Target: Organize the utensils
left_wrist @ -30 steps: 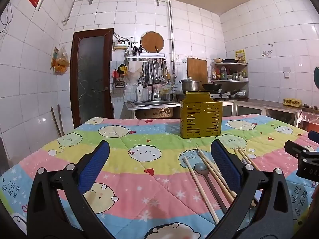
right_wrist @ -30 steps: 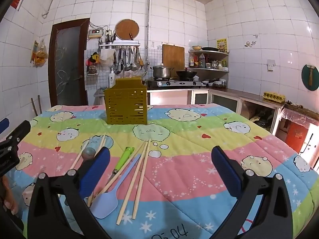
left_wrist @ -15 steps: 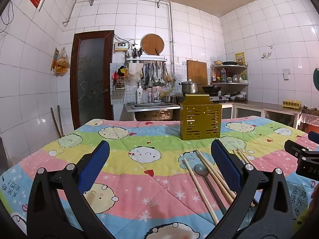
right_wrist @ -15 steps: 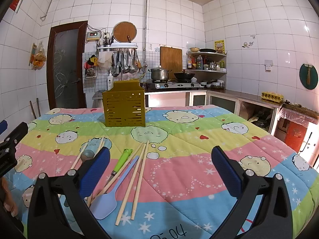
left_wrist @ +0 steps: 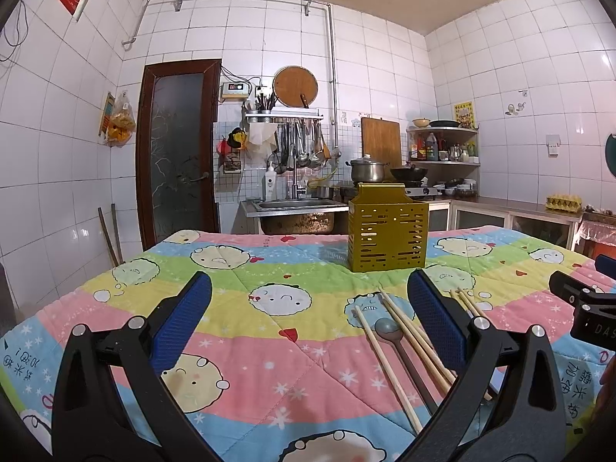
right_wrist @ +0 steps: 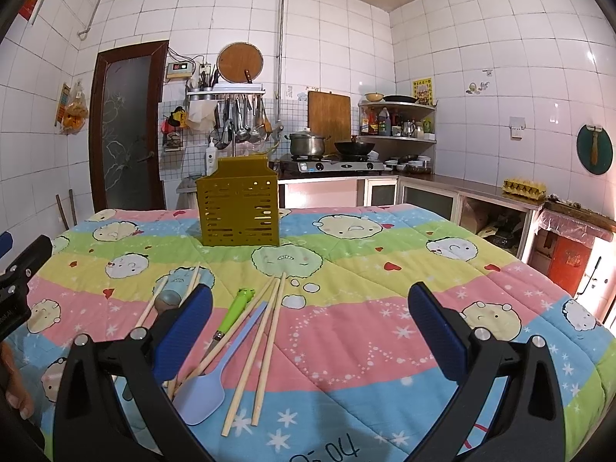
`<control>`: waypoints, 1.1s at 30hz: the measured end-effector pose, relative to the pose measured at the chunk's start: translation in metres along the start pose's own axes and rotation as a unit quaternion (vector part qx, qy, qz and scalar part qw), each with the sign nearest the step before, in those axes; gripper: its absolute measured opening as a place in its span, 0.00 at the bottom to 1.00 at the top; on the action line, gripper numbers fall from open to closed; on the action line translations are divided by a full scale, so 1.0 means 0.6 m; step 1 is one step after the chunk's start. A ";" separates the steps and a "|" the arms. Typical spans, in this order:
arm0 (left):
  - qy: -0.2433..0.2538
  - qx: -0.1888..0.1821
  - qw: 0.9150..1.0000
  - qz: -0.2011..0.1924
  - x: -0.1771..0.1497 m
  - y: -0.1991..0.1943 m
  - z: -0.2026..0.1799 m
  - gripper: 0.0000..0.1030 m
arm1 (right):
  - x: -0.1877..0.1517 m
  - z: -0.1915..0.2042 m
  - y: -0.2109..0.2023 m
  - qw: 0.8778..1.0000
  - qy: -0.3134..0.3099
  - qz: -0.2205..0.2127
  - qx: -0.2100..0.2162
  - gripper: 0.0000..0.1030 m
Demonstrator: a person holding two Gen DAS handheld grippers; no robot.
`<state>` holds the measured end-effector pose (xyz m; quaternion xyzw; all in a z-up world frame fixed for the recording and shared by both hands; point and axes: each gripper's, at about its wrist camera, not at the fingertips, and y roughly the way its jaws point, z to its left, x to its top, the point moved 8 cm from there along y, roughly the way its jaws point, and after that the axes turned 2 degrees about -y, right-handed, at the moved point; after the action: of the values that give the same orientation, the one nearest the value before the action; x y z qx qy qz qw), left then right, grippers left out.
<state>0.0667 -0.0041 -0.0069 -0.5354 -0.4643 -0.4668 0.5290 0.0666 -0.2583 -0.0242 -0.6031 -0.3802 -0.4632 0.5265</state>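
**Utensils laid out before the holder**

A slotted yellow utensil holder (right_wrist: 238,208) is stood upright on the patterned quilt (right_wrist: 385,288); its contents cannot be seen. Chopsticks (right_wrist: 265,335), a blue spatula (right_wrist: 204,392) and a green-handled tool (right_wrist: 236,306) are spread on the quilt in front of the holder. The left gripper (left_wrist: 308,323) and right gripper (right_wrist: 310,331) are held wide apart, gripping nothing.

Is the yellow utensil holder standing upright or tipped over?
Upright. The yellow utensil holder sits flat on the quilt, open top upward. Nothing shows above its rim.
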 end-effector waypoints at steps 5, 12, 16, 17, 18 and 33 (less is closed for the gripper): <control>0.000 0.000 1.000 0.002 -0.001 0.001 0.000 0.95 | 0.001 -0.002 0.003 1.000 0.003 0.001 0.000 0.96; -0.001 0.000 1.000 -0.001 0.000 0.003 0.000 0.95 | 0.003 -0.001 0.004 1.000 0.003 -0.001 -0.002 0.96; -0.002 0.000 1.000 -0.001 -0.001 0.002 0.001 0.95 | 0.002 -0.002 0.003 1.000 0.003 -0.001 -0.001 0.96; -0.003 0.000 1.000 -0.001 -0.001 0.003 0.001 0.95 | 0.002 -0.002 0.003 1.000 0.003 -0.001 -0.002 0.96; -0.003 0.000 1.000 -0.001 -0.001 0.003 0.001 0.95 | 0.003 -0.002 0.003 1.000 0.003 -0.001 -0.002 0.96; -0.003 0.000 1.000 -0.002 -0.002 0.003 0.001 0.95 | 0.002 -0.002 0.002 1.000 0.003 -0.003 -0.003 0.96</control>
<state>0.0682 -0.0037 -0.0085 -0.5354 -0.4670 -0.4664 0.5271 0.0678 -0.2597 -0.0234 -0.6022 -0.3790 -0.4678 0.5242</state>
